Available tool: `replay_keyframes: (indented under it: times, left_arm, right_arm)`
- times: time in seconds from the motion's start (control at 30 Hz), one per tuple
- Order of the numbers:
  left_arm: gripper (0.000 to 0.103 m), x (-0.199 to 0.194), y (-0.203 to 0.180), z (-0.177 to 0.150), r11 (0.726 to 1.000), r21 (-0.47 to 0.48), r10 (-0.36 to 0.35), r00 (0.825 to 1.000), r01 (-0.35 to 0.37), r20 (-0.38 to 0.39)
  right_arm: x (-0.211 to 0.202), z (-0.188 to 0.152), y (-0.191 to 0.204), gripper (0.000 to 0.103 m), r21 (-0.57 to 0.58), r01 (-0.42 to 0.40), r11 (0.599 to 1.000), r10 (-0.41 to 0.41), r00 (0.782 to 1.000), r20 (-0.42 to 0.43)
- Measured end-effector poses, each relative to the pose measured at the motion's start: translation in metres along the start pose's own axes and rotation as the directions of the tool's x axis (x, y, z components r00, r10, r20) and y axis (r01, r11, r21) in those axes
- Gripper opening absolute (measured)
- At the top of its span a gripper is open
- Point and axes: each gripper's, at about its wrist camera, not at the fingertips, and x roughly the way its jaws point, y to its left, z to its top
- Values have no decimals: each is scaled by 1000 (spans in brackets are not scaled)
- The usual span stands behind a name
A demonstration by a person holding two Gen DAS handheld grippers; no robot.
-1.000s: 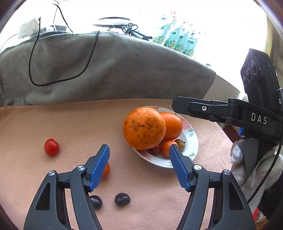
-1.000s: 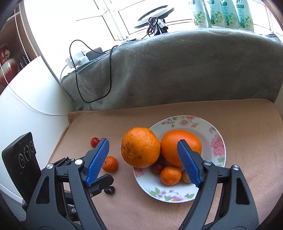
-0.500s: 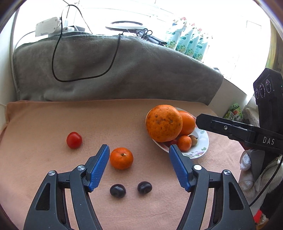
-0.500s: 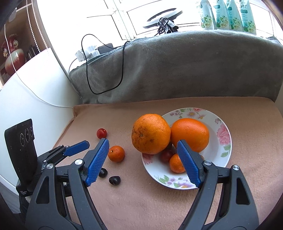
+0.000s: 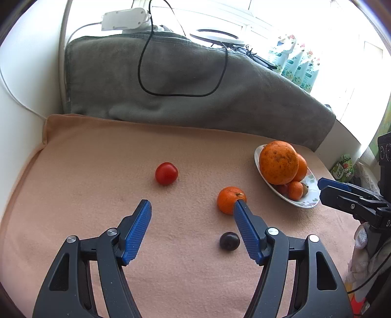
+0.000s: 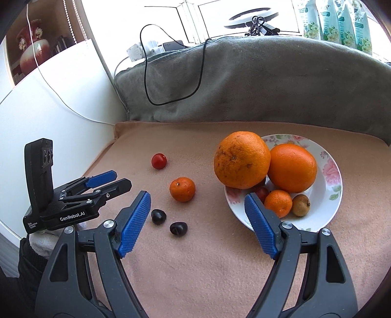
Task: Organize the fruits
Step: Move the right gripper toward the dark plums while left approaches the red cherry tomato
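Observation:
A floral plate (image 6: 330,195) holds two big oranges (image 6: 242,160), a small mandarin (image 6: 278,203), a brown fruit and a red one. Loose on the peach cloth lie a mandarin (image 6: 182,189), a red tomato (image 6: 159,161) and two dark plums (image 6: 158,216). In the left wrist view my left gripper (image 5: 191,205) is open and empty, with the tomato (image 5: 166,173) ahead, the mandarin (image 5: 229,200) by its right finger and one plum (image 5: 229,241) showing. My right gripper (image 6: 196,197) is open and empty, between the plums and the plate (image 5: 310,195).
A grey towel (image 6: 256,80) with a black cable lies along the back of the cloth. A white wall (image 6: 48,110) stands to the left. Bottles (image 6: 342,22) and a ring light stand on the sill behind. The left gripper's body (image 6: 73,195) sits at the cloth's left edge.
The left gripper has swung left, away from the plate, so the tomato and loose mandarin now sit ahead of it. The right gripper has drawn back slightly. Both stay open.

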Motion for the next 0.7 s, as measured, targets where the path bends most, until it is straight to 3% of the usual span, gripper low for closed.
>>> replay_keyframes:
  times: [0.27,0.7]
  left_arm:
    - [70,4,22,0,999,-43,18,1000,-18,-5]
    - [69,15,18,-9,998,-47,-53,998,51,-41]
  right_arm:
    - [17,-11,13,79,-13,-33,999,32,998,-45]
    - [53,-34,27,50,-60,-49,997,39,985,-165]
